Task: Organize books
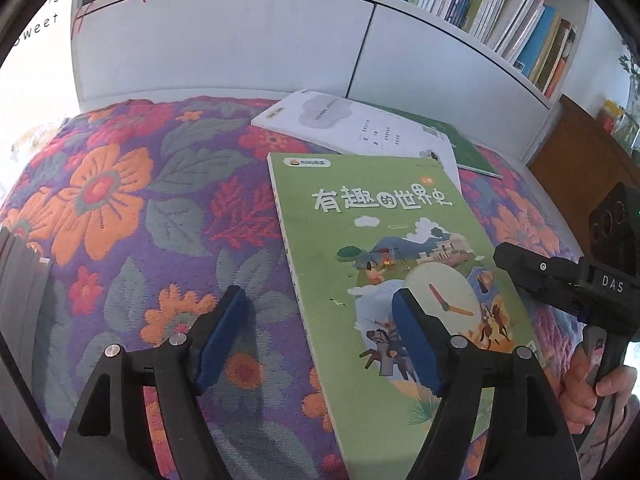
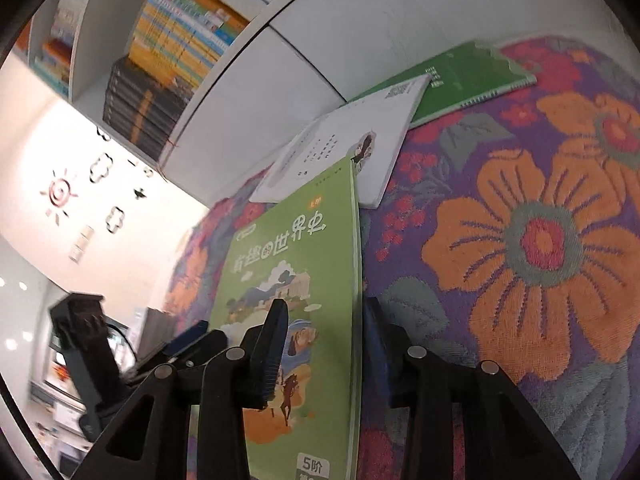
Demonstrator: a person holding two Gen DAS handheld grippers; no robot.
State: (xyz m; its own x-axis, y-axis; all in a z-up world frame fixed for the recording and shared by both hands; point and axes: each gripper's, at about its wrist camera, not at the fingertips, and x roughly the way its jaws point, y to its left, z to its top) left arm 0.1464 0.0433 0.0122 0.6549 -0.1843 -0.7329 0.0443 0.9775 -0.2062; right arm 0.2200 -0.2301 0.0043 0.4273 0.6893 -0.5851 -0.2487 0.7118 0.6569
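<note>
**Three books lie on the flowered cloth below the bookcase**

The white bookcase [image 1: 280, 40] fills the background, its shelf packed with upright spines and its lower doors closed. In front of it spreads the flowered cloth [image 1: 132, 208], purple with large orange blooms.

On that cloth, nearest the viewer, lies the light green book [image 1: 384, 240], face up, its cover showing white lettering and a clock drawing. Just behind it, toward the bookcase, sits the white book [image 1: 352, 128], whose near corner the light green book overlaps. The dark green notebook [image 1: 468, 148] lies partly under the white book, closest to the bookcase doors.

The left gripper [image 1: 320, 320] hangs open over the light green book's spine-side edge, one blue pad above the cover, the other above bare cloth; it holds nothing. The right gripper [image 2: 324, 340] straddles the book's opposite long edge with a visible gap on both sides, pressing on nothing. A hand [image 1: 580, 384] grasps its handle.
</note>
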